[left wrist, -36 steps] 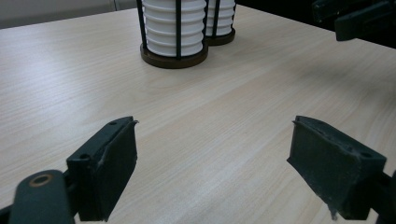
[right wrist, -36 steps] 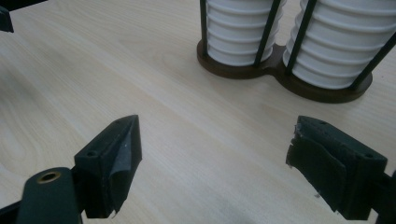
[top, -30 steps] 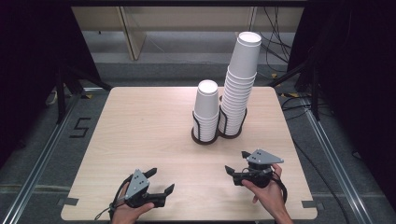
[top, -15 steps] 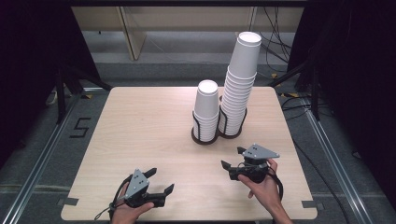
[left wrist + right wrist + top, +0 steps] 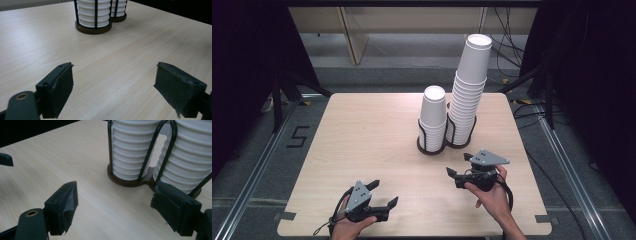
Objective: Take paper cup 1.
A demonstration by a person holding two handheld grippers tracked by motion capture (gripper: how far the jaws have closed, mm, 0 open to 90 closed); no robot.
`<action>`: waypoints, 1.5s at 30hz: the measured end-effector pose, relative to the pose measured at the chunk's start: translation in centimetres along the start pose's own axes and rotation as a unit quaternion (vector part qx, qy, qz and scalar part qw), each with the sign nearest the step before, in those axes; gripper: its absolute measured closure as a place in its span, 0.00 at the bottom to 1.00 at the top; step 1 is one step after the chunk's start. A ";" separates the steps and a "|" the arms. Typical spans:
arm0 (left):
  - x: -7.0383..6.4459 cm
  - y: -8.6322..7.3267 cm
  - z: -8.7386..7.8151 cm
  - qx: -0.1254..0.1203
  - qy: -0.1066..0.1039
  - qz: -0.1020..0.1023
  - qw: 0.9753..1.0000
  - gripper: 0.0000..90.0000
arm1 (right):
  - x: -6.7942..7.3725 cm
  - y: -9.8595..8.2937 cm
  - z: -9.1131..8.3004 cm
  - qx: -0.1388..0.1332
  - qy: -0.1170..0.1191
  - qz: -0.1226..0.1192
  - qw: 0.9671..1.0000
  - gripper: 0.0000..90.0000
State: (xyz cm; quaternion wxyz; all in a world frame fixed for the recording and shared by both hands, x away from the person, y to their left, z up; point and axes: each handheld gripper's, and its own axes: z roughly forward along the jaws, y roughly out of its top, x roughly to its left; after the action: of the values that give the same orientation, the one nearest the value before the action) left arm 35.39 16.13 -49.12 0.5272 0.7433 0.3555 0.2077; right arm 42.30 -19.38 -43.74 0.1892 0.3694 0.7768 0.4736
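White paper cups sit in two stacks, a short stack [image 5: 432,119] and a tall stack [image 5: 469,90], in a dark wire holder [image 5: 432,146] on the pale wooden table [image 5: 362,135]. The right gripper [image 5: 459,166], jaws apart, has moved closer to the holder; the left gripper [image 5: 384,195] rests apart. A floor "5" [image 5: 297,136] is readable.

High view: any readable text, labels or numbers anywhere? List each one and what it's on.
"5" — black mark on the grey floor, left of the wooden table.
No print can be read on the paper cup stacks, their wire holder, or either hand-held gripper.
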 end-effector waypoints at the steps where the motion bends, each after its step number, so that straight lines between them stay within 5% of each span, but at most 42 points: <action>1: 0.0 0.0 0.0 0.000 0.000 0.000 1.000 0.16 | 0.0 0.0 0.0 0.000 0.000 0.000 1.000 0.23; 24: 0.2 -0.1 -0.1 0.006 0.012 -0.002 1.000 0.16 | -0.4 4.3 0.9 -0.050 -0.003 -0.018 0.999 0.21; 28: 0.2 -0.1 -0.1 0.006 0.013 -0.004 1.000 0.16 | -0.3 5.2 1.3 -0.050 -0.003 -0.004 0.999 0.21; 45: 0.3 -0.1 -0.2 0.010 0.016 0.001 1.000 0.16 | -1.1 8.8 2.6 -0.077 -0.011 -0.008 0.997 0.22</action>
State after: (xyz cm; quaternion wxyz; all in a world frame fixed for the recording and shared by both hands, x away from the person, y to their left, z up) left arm 35.47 16.50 -49.19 0.5134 0.7456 0.3655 0.2167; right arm 48.19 -16.23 -37.35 0.2297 0.3527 0.7386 0.5266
